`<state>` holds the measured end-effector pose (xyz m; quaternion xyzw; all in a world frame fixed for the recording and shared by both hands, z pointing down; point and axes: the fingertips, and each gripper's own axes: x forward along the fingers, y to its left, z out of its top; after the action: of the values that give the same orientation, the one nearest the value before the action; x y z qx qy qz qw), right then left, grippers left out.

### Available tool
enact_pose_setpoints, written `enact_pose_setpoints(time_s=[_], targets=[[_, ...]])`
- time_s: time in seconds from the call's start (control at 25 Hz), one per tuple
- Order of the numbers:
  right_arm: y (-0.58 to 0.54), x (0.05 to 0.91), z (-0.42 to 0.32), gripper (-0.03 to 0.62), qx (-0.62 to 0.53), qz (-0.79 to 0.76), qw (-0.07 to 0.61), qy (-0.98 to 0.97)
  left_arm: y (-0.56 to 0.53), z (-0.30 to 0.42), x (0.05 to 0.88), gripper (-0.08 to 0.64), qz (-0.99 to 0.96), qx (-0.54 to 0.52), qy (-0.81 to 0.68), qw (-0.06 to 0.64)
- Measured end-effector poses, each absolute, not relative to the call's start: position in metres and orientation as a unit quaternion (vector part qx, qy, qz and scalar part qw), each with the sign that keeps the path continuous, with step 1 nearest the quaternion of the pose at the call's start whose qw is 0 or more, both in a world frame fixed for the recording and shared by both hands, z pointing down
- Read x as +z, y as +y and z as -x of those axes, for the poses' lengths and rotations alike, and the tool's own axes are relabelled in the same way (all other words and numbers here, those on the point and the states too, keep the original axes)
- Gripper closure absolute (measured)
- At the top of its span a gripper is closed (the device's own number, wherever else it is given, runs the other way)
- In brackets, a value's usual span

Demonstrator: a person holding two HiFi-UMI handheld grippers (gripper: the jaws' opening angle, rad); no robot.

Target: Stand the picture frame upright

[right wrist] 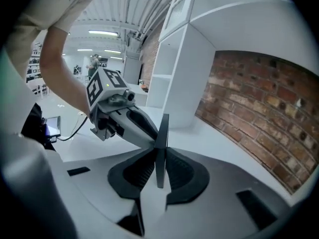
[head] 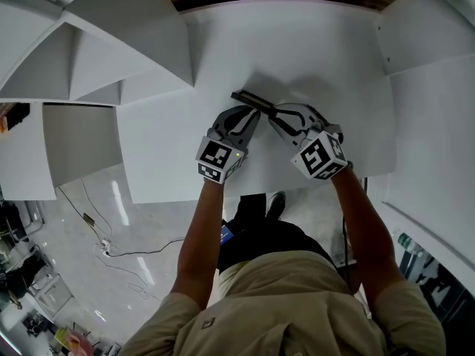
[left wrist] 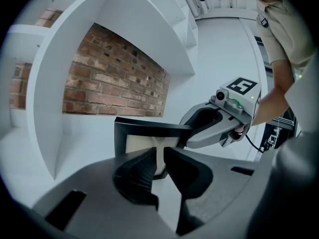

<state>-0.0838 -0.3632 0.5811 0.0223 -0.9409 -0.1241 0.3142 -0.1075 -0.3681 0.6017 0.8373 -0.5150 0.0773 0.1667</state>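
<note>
Picture frame: the picture frame (head: 249, 100) stands upright on edge, about midway between the tabletop's back edge and its near edge. From above it shows only as a thin dark bar running slantwise.
Frame, as the left gripper view shows it: black border, cream panel inside, and a pale support strip (left wrist: 159, 144) running down the panel.
Frame's foot: the tongs hide it, so I cannot tell whether it rests on the tabletop.
Left tongs: the left tongs (left wrist: 159, 159) are clenched on that pale strip, which fills the narrow gap between the ribbed pads. They reach the frame from the near-left side.
Right tongs: the right tongs (right wrist: 160, 169) are clenched on the frame's dark edge, which stands edge-on between the pads with one pad against each face. In the left gripper view their tips meet the frame at its upper right corner.
Tongs together: the two sets of tips lie just beside each other at the frame, and their marker cubes point towards the near edge.
Tabletop: the white tabletop (head: 319, 47) is bare around the frame.
Back edge: a brick wall (right wrist: 264, 98) rises behind it.
Sides: white shelf partitions (head: 126, 28) stand at the left and right edges.
Person: bare forearms (head: 200, 236) reach in over the near edge.
</note>
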Motion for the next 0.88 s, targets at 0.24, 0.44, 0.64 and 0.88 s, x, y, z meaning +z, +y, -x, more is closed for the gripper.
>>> enact_pose_setpoints(time_s=[0.24,0.44,0.64,0.88], targets=[[-0.369,0.577,0.081,0.528,-0.044,0.007,0.281,-0.959,-0.365,0.141,0.577,0.514,-0.838,0.095,-0.522,0.128],[-0.369,0.576,0.080,0.529,-0.009,0.077,0.286,-0.955,-0.361,0.166,0.563,0.505,-0.858,0.115,-0.490,0.098],[-0.373,0.575,0.081,0.529,-0.023,0.113,0.299,-0.947,-0.359,0.155,0.562,0.482,-0.893,0.136,-0.420,0.085],[-0.372,0.572,0.082,0.529,-0.027,0.148,0.307,-0.940,-0.362,0.156,0.561,0.421,-0.904,0.122,-0.401,0.085]])
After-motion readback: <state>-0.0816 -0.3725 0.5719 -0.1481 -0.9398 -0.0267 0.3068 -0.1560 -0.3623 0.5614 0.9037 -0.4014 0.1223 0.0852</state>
